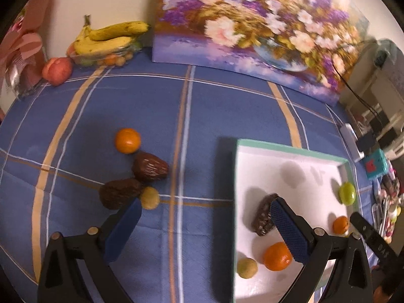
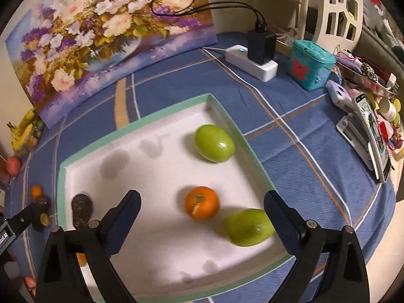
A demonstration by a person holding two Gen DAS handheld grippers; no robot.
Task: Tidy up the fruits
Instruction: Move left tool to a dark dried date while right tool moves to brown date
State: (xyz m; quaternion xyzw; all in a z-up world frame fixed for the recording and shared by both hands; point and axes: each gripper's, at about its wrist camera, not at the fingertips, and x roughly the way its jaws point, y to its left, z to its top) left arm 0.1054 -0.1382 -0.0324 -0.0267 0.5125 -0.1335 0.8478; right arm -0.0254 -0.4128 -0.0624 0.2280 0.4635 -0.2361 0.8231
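Tilting steeply downward, right gripper (image 2: 202, 202) (jaws wide, empty) hangs over the tray (image 2: 131, 126).

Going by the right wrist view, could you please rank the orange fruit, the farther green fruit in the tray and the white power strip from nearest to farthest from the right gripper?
From the right gripper:
1. Orange fruit, in the tray between the open jaws.
2. Green fruit, deeper in the tray, near its right wall.
3. White power strip, outside the tray, on the tablecloth at the back.

A flower painting (image 2: 106, 38) leans against the wall; a white power strip (image 2: 252, 63) and teal box (image 2: 311, 65) sit near it on the blue checked cloth (image 2: 303, 156).
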